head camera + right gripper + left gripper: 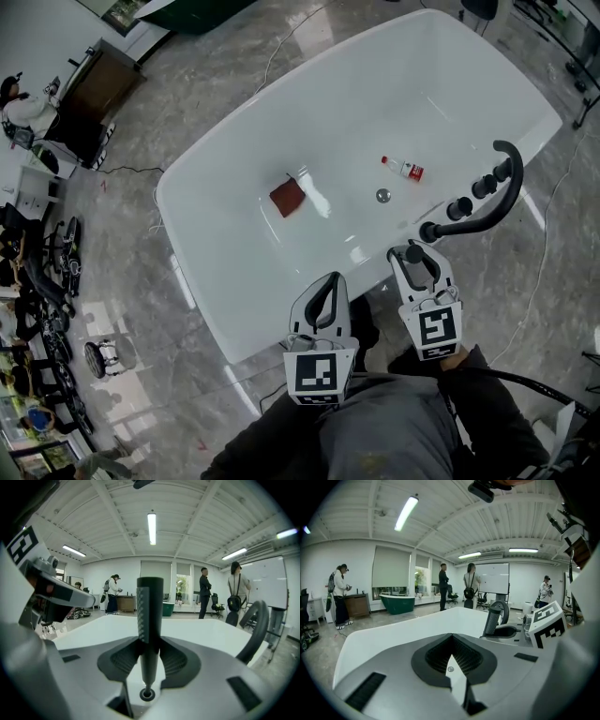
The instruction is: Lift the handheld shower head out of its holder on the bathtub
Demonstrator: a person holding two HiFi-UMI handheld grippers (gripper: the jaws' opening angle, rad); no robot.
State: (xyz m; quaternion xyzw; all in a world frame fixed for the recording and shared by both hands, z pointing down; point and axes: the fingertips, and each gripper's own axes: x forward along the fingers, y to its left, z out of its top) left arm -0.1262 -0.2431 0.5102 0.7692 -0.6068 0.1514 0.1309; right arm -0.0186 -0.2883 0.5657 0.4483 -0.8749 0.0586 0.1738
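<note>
Head view, lower middle: both grippers point up-frame at the white bathtub (375, 103) rim, arms cut off at the bottom edge. The right gripper (149, 654) is pinching the black handheld shower head (150, 620), upright, with its lower tip right over the round holder (147, 694). Can't tell if they touch. The left gripper (451, 656) is pressed together and empty.

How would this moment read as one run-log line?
right gripper: shut on handheld shower head, upright, tip close above holder ring | left gripper: shut, empty | bottle lying in bathtub
</note>
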